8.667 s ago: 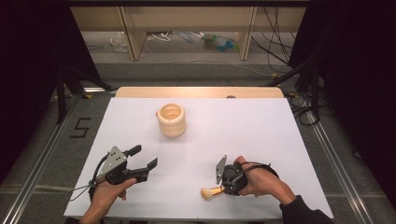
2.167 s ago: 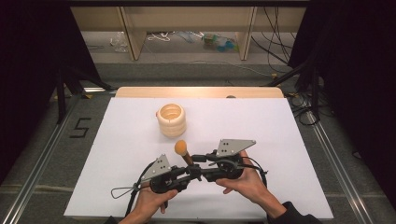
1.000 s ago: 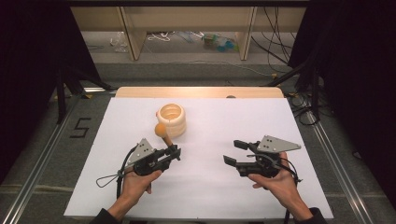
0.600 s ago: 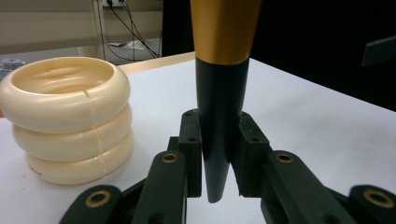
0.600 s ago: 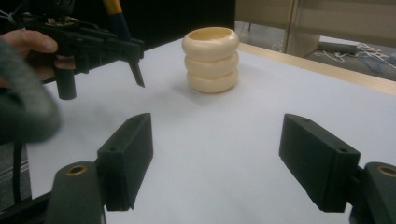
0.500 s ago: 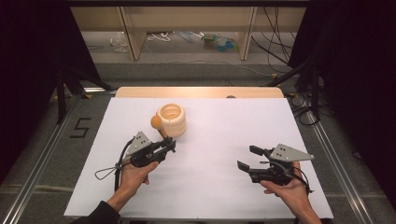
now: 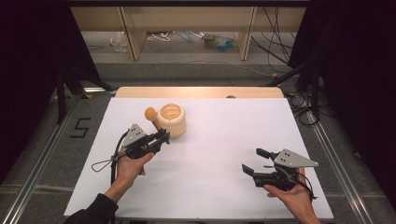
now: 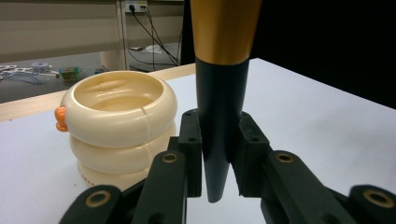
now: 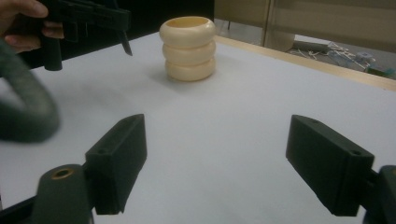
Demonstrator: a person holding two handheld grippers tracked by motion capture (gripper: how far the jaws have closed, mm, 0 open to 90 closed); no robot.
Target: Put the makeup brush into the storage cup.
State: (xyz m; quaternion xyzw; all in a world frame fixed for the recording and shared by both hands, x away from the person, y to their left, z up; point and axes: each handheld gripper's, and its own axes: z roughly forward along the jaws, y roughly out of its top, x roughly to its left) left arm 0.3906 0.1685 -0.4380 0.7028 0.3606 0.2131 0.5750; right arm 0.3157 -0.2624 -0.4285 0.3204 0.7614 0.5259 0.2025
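So the left gripper (image 7: 161,138) has its fingers (image 8: 191,140) clamped tight on the dark tapered end of a wooden pestle-like stick (image 7: 154,120). The stick stands tilted up and away from the hand, its round orange knob on top. In the left gripper view you can see the black tip pinched between the two pads, poking out a little below them, with the golden-brown part of the stick (image 8: 224,30) rising out of the top of the picture.

Just beside it sits a cream holder (image 7: 171,120) shaped like three stacked rings, open at the top, standing upright on the white worktop (image 7: 224,140) near the far middle. The stick's knob is just left of the holder's rim in the high view, not inside it. There's a small orange bump on the holder's (image 8: 119,119) side in the left gripper view.

The right gripper (image 7: 256,161) is well apart from all that, down at the near right of the worktop, held in the hand (image 7: 292,198). Its fingers (image 9: 116,161) are spread wide, they've just been opening, and nothing is between them, just bare white worktop. Its view looks across at the holder (image 9: 188,49) and the other gripper (image 9: 88,21).
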